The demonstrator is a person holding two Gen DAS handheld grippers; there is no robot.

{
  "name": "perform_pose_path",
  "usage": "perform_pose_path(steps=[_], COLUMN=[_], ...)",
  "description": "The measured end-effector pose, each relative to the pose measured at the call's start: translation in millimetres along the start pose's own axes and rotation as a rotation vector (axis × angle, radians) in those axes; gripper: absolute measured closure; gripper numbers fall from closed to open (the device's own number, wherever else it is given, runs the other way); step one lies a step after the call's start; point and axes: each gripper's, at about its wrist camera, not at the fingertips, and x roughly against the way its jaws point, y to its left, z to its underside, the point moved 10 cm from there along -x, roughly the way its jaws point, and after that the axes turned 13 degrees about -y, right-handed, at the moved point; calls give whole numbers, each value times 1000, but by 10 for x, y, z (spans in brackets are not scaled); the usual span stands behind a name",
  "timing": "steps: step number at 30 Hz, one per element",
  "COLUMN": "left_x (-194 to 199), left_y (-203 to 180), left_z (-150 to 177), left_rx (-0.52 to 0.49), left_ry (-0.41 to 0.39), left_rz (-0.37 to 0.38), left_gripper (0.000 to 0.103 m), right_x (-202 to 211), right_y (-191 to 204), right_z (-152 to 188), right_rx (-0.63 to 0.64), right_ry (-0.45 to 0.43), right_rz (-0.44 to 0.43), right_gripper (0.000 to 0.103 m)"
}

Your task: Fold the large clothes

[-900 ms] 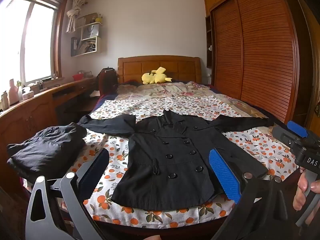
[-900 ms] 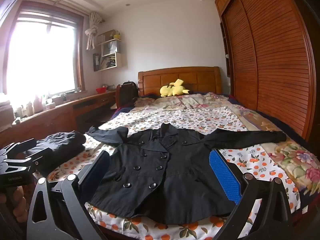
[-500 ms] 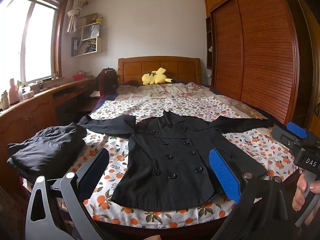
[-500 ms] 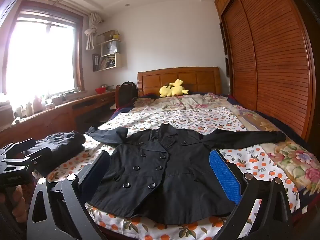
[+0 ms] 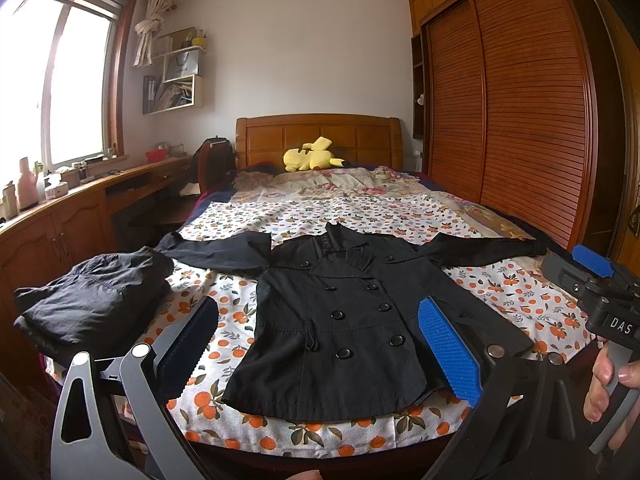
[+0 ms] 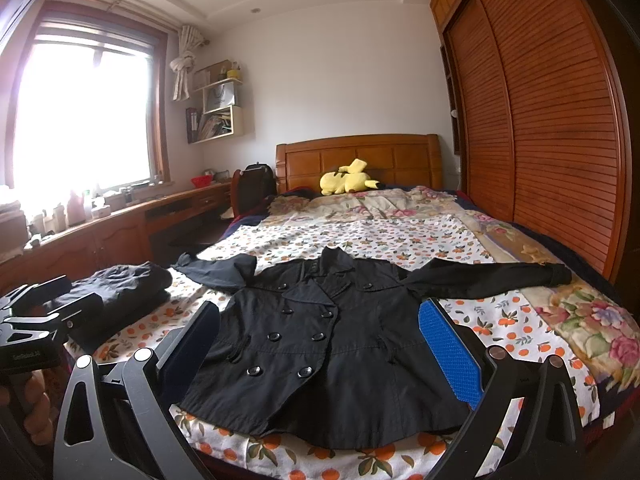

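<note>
Both tools, left tool (image 5: 320, 340) and right tool (image 6: 320, 340), are gaping wide, holding nothing, hovering above the black double-breasted fabric coat (image 5: 340, 320) lying spread flat on the orange-patterned bed (image 5: 320, 216).

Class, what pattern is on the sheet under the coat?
Oranges with leaves on white sheet; clearest in the left wrist view.

On the bed (image 5: 400, 208), the coat (image 5: 340, 320) lies right of the folded garment (image 5: 92, 300), before the plush toy (image 5: 310, 156).
</note>
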Motion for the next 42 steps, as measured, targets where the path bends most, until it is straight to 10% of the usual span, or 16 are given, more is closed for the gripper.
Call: perform_pose_path(steps=[42], left_x=[53], left_y=[-17], left_z=[-101], left_rx=[1], left_ry=[-6], left_rz=[2], left_gripper=[2], right_x=[21], right_y=[0], right_z=[-38], right_rx=[2], right_ry=[-2], right_rz=[0], right_gripper=[7])
